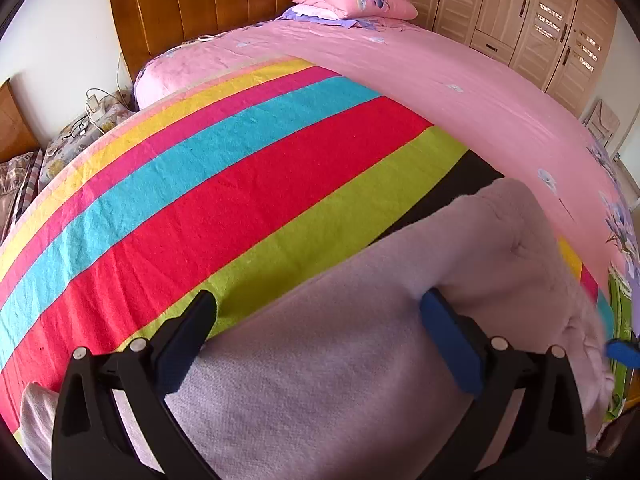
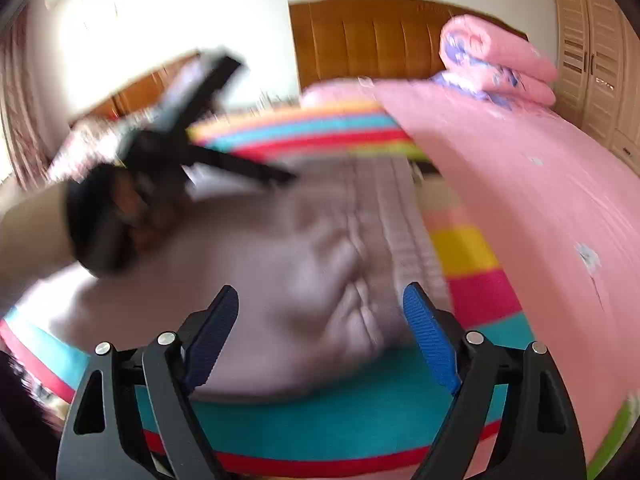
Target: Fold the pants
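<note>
Between both spread, empty tongs, left (image 1: 318,316) and right (image 2: 320,308), lilac pants (image 1: 340,360) are spread on the bed (image 1: 240,184).

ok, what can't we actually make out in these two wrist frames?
- Lilac fleece pants, left wrist view: lower part cut off by the frame edge and hidden behind the open left tool; fold state unclear.
- Pants' ribbed waistband, right wrist view: motion blur smears the detail.
- Left tool from the right wrist view: blurred, jaws unreadable.
- Right tool: open, whether touching cloth is unclear.
- Small items on the patterned bedside surface: too small.
</note>
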`<state>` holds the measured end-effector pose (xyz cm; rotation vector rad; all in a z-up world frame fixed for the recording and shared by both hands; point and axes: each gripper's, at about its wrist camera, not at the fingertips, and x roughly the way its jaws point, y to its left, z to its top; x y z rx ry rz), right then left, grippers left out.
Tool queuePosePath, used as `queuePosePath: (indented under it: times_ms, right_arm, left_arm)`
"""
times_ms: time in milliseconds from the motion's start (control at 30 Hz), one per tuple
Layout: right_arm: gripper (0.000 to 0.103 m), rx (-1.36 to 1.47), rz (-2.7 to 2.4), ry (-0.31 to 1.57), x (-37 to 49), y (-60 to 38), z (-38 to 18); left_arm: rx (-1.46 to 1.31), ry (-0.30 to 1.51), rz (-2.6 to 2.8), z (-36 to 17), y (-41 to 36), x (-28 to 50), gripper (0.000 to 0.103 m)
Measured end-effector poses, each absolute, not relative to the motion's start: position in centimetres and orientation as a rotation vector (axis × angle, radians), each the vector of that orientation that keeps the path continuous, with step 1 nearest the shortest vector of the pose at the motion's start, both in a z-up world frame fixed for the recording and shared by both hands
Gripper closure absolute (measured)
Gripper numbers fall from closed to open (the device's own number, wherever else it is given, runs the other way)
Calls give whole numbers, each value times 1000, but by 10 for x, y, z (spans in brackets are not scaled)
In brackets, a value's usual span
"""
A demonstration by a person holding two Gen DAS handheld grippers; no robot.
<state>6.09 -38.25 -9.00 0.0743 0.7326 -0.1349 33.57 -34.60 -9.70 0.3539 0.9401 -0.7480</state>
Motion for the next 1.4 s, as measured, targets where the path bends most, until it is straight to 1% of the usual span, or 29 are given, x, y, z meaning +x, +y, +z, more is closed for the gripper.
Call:
queuePosePath:
  times_ms: [167,300,433,500,600,700,800,933,1100,1300,1400]
  right_arm:
    - [20,88,-148,736,60,-381,-92]
    - [16,82,-143,727,60,-384,-92]
    - [15,67,-148,753,66,-385,-95]
    - [15,61,-156,783,69,-384,-95]
    - [15,49,-218,815,79,-382,-86]
    - [15,60,-216,764,89,-370,-70]
    - [15,22,-148,713,107,-335,-51]
    - [15,-84,27,692,142,-259,-38]
    - [15,-216,276,711,182,-140,-36]
    - [15,-413,556,690,181,-2,-38]
    - [15,-453,653,676,174,47,-39]
  left_arm:
    - [340,945,-753,-98,-346,340,1]
    - [324,944,-760,-96,-344,341,1]
    - [162,901,-735,-61,-310,339,2]
    - [86,853,-749,-35,-277,334,2]
    - [94,775,-680,-9,-216,319,1]
    - [101,760,-549,-3,-137,301,1]
    - [51,789,-434,-8,-61,286,1]
    - [-94,820,-291,-19,40,253,1]
    - [-283,795,-145,-26,154,192,1]
    - [-529,719,64,-38,280,116,1]
    - [-670,664,160,-46,344,82,2]
